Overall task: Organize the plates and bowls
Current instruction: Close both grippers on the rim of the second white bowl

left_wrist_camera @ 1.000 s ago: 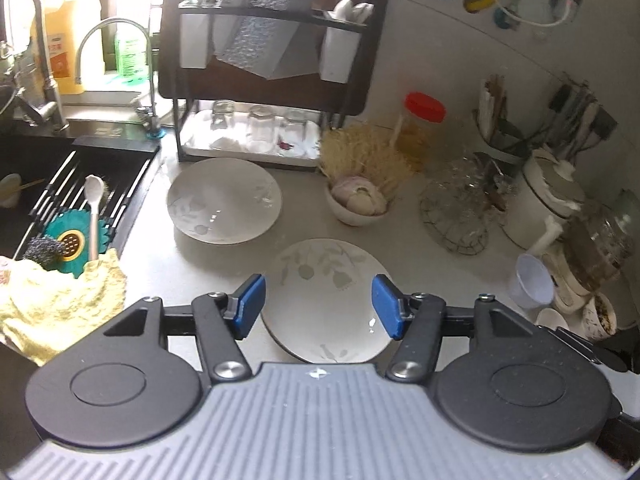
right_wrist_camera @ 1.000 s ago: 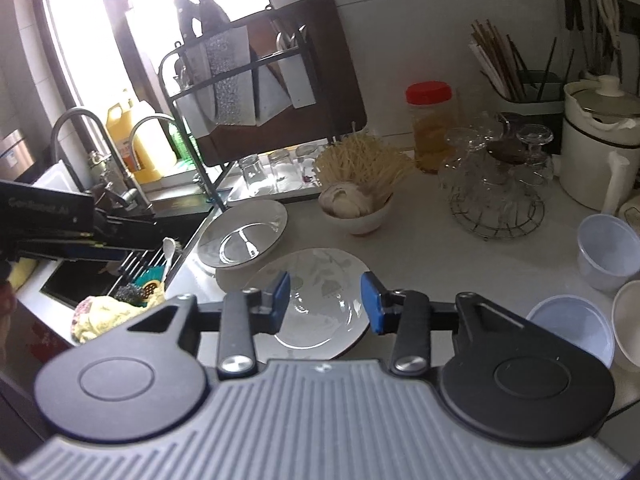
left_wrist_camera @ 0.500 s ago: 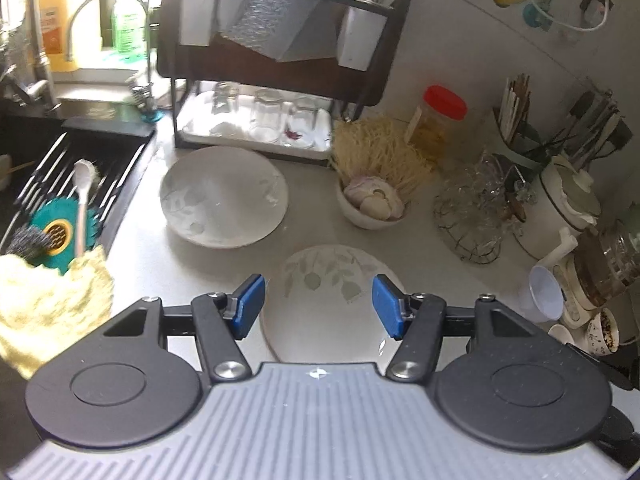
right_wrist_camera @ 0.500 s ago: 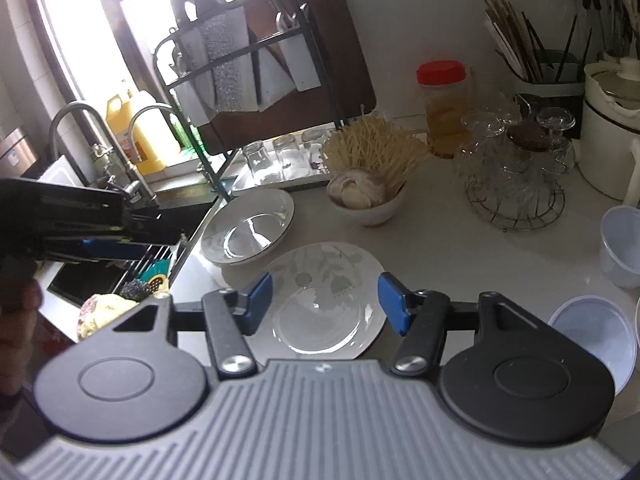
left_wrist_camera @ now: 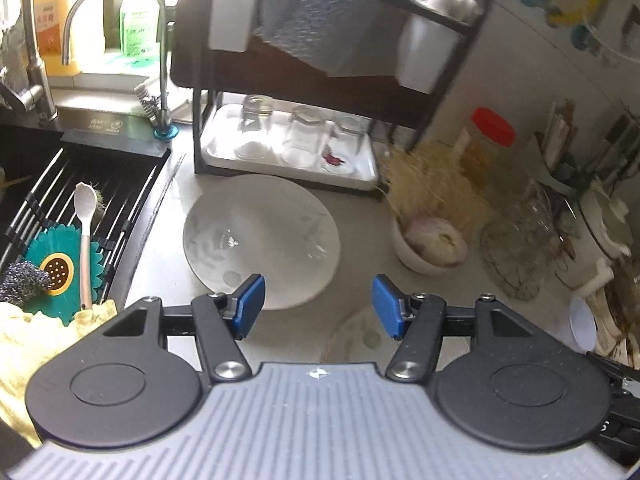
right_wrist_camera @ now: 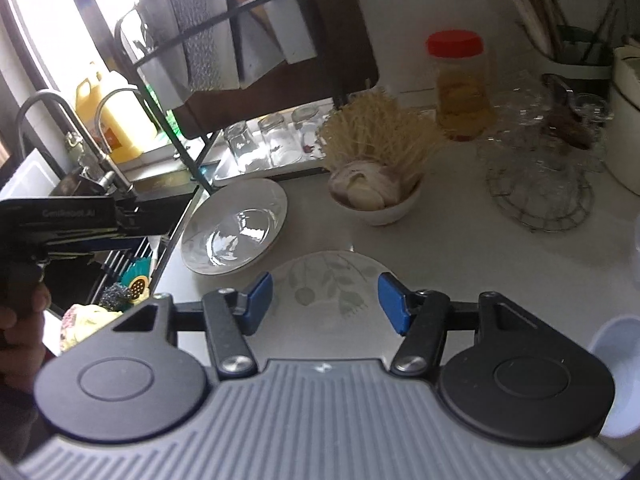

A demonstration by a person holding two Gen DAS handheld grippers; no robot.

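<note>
We held a gripper in each hand over the pale kitchen counter (right_wrist_camera: 460, 240), and neither held anything. The left gripper (left_wrist_camera: 318, 306) had its blue pads spread well apart with only air between them. It pointed down at the deep plate (left_wrist_camera: 262, 240), which lay flat on the counter just in front of the dish rack (left_wrist_camera: 320, 80) and beside the sink (left_wrist_camera: 60, 200). The near rim of that plate showed just past the left pad (left_wrist_camera: 250, 306), though we could not tell whether the two touched.

The right gripper (right_wrist_camera: 326, 304) also stood open. Its jaws had just been opening, and nothing sat between them. Below it lay the flat plate (right_wrist_camera: 328, 288) with a grey leaf pattern, close to the deep plate (right_wrist_camera: 236, 236) but apart from it. In the left view only an edge of this flat plate (left_wrist_camera: 356, 336) showed, under the right-hand pad.

Behind the plates stood a small white bowl (right_wrist_camera: 380, 200) holding pale round pieces, with a bunch of thin dry noodles rising from it. A jar with a red lid (right_wrist_camera: 460, 84) stood near the wall. Three upturned glasses (left_wrist_camera: 296, 140) rested on the rack's lower tray.

In the right view we saw the left gripper (right_wrist_camera: 72, 224) at the left edge, with fingers (right_wrist_camera: 20, 320) around its handle.
</note>
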